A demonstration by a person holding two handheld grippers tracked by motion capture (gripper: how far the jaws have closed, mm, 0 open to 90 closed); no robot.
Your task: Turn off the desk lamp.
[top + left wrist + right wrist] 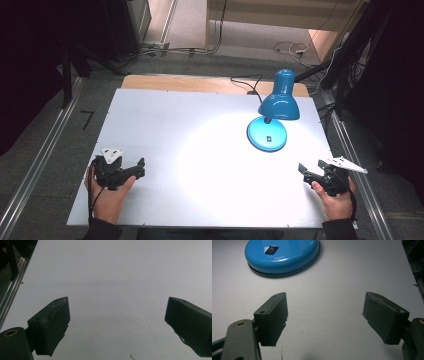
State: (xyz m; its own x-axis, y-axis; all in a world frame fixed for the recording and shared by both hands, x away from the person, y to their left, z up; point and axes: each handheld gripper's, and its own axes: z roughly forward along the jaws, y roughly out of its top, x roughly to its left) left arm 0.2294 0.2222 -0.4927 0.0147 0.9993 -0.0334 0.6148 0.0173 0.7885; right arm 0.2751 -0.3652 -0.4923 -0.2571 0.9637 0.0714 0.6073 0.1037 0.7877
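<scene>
— What do you count?
— I see one blue lamp [274, 117] on the white table [175, 150], far right side, lit. My two grippers: left gripper [141, 167] spread, nothing between; right gripper [306, 171] spread too, near the lamp's base [283, 256].
— Anything hidden?
— The shade covers the bulb.

High view is looking forward and down from above the near edge, taking in the whole white table [165, 125]. Left gripper view is skimming bare tabletop, close. Right gripper view is facing the blue desk lamp [287, 255]'s base, close; high view is sharing it.
</scene>
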